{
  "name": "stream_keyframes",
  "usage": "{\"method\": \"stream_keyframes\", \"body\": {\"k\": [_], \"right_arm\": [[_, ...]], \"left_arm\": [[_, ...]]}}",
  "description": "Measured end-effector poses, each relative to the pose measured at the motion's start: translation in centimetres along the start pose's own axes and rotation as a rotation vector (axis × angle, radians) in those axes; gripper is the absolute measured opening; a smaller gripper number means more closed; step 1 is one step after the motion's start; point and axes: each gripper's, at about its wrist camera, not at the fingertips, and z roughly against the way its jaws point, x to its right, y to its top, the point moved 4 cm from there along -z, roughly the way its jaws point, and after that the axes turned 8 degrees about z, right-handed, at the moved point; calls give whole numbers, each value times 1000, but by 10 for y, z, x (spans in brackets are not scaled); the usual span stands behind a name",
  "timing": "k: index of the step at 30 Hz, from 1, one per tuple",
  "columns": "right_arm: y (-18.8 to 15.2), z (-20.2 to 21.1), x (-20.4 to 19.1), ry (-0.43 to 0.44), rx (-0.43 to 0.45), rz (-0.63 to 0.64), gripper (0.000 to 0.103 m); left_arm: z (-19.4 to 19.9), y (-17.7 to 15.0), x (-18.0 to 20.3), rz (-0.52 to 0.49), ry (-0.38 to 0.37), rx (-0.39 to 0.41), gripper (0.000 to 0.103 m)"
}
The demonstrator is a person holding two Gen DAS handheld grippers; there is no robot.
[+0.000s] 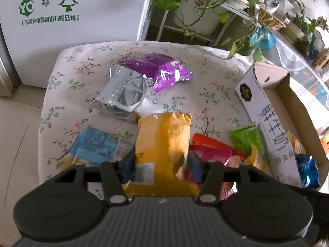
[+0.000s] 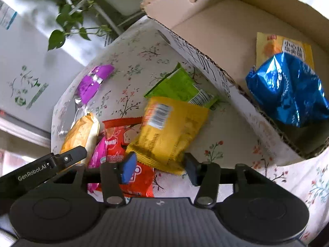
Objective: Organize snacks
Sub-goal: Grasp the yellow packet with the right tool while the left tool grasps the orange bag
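Snack bags lie on a floral tablecloth. My left gripper has its blue pads on either side of an orange-yellow bag; they touch its sides. My right gripper is open, its pads around the lower edge of a yellow bag without closing on it. A cardboard box at the right holds a blue foil bag and a yellow packet. The left gripper also shows in the right wrist view.
Purple, silver, light blue, red and green bags lie on the table. A white appliance stands behind it, and potted plants on a rack at the back right.
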Motion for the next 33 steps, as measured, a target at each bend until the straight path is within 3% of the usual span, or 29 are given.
{"method": "stream_keyframes", "body": {"k": [3, 8, 10, 12, 13, 17, 26, 28, 29, 33], "right_arm": [[1, -4, -2, -3, 11, -43, 68], [4, -9, -5, -39, 47, -49, 68], [5, -10, -8, -60, 54, -29, 64], [5, -9, -9, -48, 62, -16, 51], [5, -9, -10, -31, 60, -9, 48], [7, -8, -15, -18, 63, 34, 36], [8, 5, -8, 22, 41, -3, 43], [10, 14, -9, 11, 80, 29, 49], [11, 16, -9, -9, 95, 38, 55], [11, 10, 5, -2, 84, -89, 70]], "left_arm": [[-9, 2, 3, 14, 7, -2, 74], [-22, -1, 5, 27, 33, 0, 81], [-23, -1, 6, 17, 45, 1, 85], [-25, -2, 3, 29, 42, -13, 100], [-26, -3, 1, 35, 31, -26, 102], [-29, -4, -1, 41, 10, -50, 102], [-29, -6, 2, 12, 20, -66, 102], [-28, -6, 3, 9, 26, -61, 101], [-27, -6, 4, 10, 33, -57, 95], [-20, -4, 5, -17, 48, -38, 58]]}}
